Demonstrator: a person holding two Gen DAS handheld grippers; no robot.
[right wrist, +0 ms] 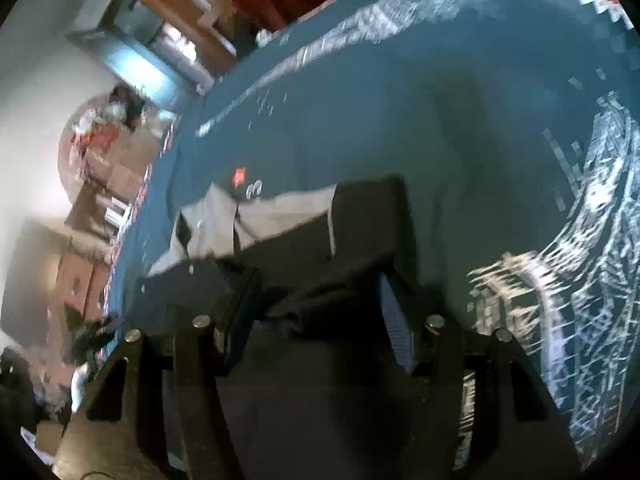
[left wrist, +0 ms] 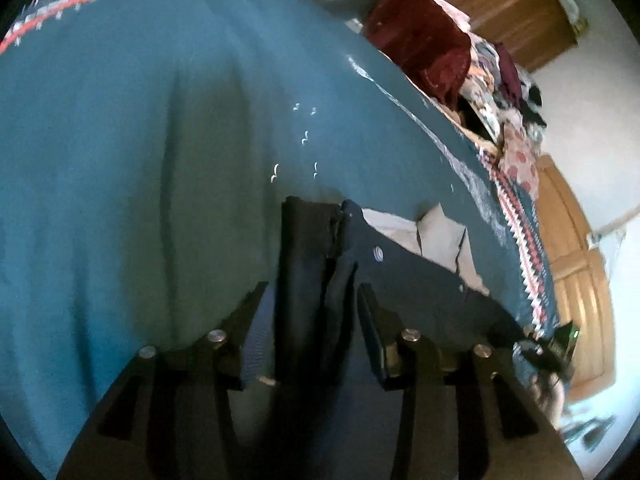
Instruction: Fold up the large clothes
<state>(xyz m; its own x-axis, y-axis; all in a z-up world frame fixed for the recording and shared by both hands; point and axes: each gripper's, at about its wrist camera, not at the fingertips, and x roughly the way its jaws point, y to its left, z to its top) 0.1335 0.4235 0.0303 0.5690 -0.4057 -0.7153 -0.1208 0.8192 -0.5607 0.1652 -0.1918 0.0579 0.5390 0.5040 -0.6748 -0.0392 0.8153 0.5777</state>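
Dark garment [left wrist: 308,264] bunched between left gripper [left wrist: 312,300] fingers, right gripper [right wrist: 320,288] clamped likewise.

the bedspread [left wrist: 120,160] is teal cloth, matt and softly creased, with a woven white and red border. the dark garment [left wrist: 304,264] is matt navy cloth with a paler grey lining and a small shiny metal snap. the left gripper [left wrist: 312,336] and right gripper [right wrist: 320,312] look like matt black plastic with bright metal pins and ribbed blue pads [right wrist: 394,328]. the wardrobe [left wrist: 508,4] is smooth brown wood.
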